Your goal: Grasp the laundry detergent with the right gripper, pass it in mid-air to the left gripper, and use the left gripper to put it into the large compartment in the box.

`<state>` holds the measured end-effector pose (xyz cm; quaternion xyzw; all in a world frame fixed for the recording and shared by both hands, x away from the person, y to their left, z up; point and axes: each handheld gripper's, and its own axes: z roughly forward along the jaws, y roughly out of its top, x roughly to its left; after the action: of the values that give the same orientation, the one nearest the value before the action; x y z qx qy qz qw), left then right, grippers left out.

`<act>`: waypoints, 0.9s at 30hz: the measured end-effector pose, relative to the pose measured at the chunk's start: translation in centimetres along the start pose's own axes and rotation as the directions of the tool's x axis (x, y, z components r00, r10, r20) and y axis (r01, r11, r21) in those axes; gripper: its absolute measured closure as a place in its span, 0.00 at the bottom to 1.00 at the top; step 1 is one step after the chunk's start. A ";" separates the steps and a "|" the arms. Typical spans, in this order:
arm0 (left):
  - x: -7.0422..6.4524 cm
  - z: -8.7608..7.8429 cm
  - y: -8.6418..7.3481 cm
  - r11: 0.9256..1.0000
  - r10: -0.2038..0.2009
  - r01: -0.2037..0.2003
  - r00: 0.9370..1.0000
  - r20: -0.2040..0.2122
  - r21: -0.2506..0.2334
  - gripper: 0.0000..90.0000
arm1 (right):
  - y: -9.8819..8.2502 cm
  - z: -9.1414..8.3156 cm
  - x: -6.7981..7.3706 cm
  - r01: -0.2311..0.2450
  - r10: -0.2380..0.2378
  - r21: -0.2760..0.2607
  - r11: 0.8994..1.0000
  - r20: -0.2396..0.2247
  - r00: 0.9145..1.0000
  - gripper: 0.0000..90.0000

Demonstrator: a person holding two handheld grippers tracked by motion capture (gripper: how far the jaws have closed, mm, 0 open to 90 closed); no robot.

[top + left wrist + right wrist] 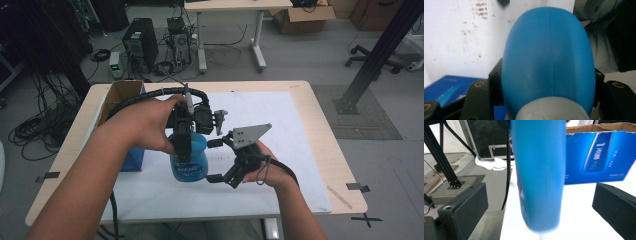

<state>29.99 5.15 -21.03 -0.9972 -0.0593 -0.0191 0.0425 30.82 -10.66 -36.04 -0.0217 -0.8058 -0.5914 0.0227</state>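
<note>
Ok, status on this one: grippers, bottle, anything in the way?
Left gripper shut on blue bottle, holding it upright. Right gripper open, jaws either side of bottle, not touching. Blue carton close behind.

White lettering on my blue plastic bottle [188, 162] and on the blue printed cardboard box [596, 155] beyond my right gripper is too blurred to read.

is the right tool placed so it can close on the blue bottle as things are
Probably yes. In the right gripper view the blue bottle already stands between the open jaws of the right tool, with nothing between pad and bottle. The left tool holds it higher up, by the neck.
</note>
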 end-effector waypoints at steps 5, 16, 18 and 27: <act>0.7 -0.9 -0.5 0.998 -0.064 0.063 0.998 0.016 0.020 0.43 | 0.2 -2.4 0.2 0.021 -0.023 0.055 0.998 0.034 0.999 0.00; 3.0 -3.7 -2.2 0.954 -0.298 0.297 0.953 0.046 0.030 0.43 | -0.1 -6.2 0.3 0.020 -0.058 0.294 0.956 0.122 0.991 0.01; 3.4 -4.2 -2.5 0.939 -0.343 0.342 0.938 0.049 0.028 0.43 | -0.1 -6.7 0.2 0.019 -0.069 0.328 0.944 0.141 0.988 0.01; 6.3 -6.9 -4.8 0.799 -0.601 0.601 0.797 0.056 0.010 0.43 | 0.4 -8.7 -0.1 0.003 -0.088 0.409 0.913 0.191 0.978 0.02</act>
<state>35.41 9.99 -13.55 -0.9272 -0.3735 -0.0037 0.0283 31.01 -18.81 -33.04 -0.0585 -0.9093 -0.4060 -0.0703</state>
